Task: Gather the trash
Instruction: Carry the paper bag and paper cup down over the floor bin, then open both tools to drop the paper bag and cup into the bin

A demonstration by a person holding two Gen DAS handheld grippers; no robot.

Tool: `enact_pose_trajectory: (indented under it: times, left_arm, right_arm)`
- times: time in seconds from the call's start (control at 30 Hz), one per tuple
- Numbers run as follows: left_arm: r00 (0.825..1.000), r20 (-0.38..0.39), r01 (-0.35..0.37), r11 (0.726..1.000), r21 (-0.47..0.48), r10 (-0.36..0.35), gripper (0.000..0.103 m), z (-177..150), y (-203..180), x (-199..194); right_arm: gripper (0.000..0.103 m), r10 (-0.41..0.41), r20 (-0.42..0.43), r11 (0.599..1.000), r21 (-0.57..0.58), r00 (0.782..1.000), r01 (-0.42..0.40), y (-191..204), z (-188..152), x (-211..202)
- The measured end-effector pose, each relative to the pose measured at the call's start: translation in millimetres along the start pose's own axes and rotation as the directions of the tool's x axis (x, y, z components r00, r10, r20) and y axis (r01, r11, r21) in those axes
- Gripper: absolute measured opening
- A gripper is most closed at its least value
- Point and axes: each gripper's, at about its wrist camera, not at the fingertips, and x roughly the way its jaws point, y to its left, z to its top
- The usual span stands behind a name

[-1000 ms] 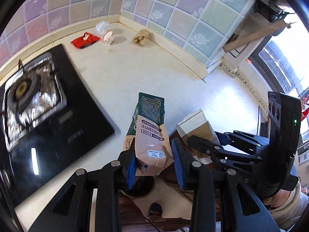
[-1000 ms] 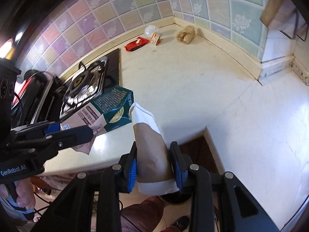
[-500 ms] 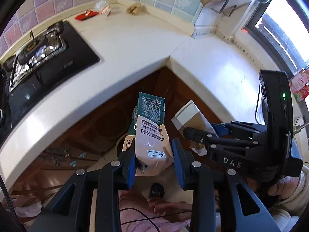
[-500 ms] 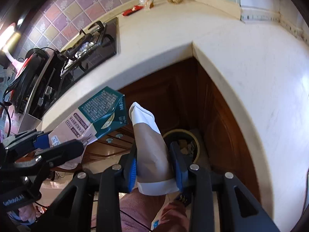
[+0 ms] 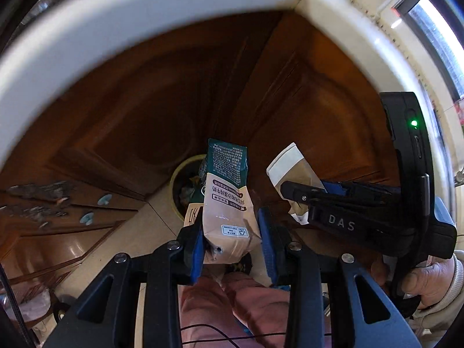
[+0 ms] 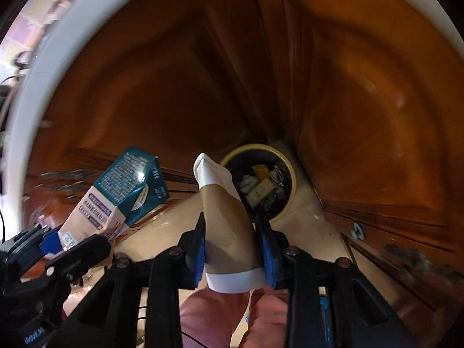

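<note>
Nearest, at the bottom of both wrist views, were the person's pink-clad legs, with a thin black cable crossing them.

Just above them, the left gripper had its blue-padded jaws narrowed onto the base of a crumpled milk carton, beige below and teal at the top, which stood upright between the pads. To its right, the right gripper pinched a flattened brown paper cup with white bands at both ends, pads pressed against its sides. Each gripper showed in the other's view: the right one held by a hand in a pale cuff, the left one with the carton leaning to the right.

Beyond the two pieces of trash, on the pale tiled floor, stood a round trash bin with a yellowish rim, already holding scraps and wrappers. It sat in the corner where two dark brown wooden cabinet doors met.

Farthest, the white counter edge arched over the cabinets.
</note>
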Motion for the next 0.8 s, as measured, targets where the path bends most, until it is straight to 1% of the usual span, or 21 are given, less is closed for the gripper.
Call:
enact_pose_trajectory:
  times: [0.17,0.33,0.47,0.63,0.67,0.7,0.73,0.77,0.8]
  left_arm:
    - [0.998,-0.06,0.005,1.0,-0.007,-0.005,0.032,6,20,78]
    - [0.995,-0.101,-0.002,1.0,-0.005,0.002,0.032,15,32,138]
    - [0.993,-0.117,-0.021,1.0,0.016,0.023,0.033,21,34,167]
    - [0.99,-0.13,-0.057,0.998,0.025,0.059,0.034,28,37,181]
    - [0.989,-0.129,-0.061,0.998,0.028,0.065,0.037,28,37,181]
    - [0.989,-0.127,-0.067,0.997,0.03,0.071,0.045,28,37,179]
    - [0.989,-0.123,-0.074,0.997,0.032,0.077,0.05,28,37,177]
    - [0.99,-0.119,-0.074,0.997,0.032,0.077,0.058,28,38,175]
    - [0.99,-0.115,-0.075,0.997,0.032,0.078,0.061,28,39,173]
  right_arm:
    - [0.032,-0.021,-0.027,0.997,0.079,0.999,0.023,-21,7,69]
    - [0.033,-0.023,-0.04,0.991,0.127,0.999,0.028,-41,13,119]
    - [0.033,-0.017,-0.054,0.988,0.154,0.998,0.025,-49,15,149]
    - [0.034,-0.017,-0.085,0.985,0.168,0.996,0.031,-54,22,165]
    - [0.034,-0.019,-0.094,0.985,0.169,0.995,0.035,-54,22,168]
    - [0.034,-0.021,-0.102,0.985,0.167,0.995,0.037,-55,22,169]
    - [0.034,-0.021,-0.109,0.986,0.164,0.994,0.039,-54,22,169]
    - [0.035,-0.019,-0.111,0.986,0.162,0.994,0.037,-54,22,168]
    - [0.036,-0.017,-0.11,0.987,0.158,0.994,0.035,-53,22,169]
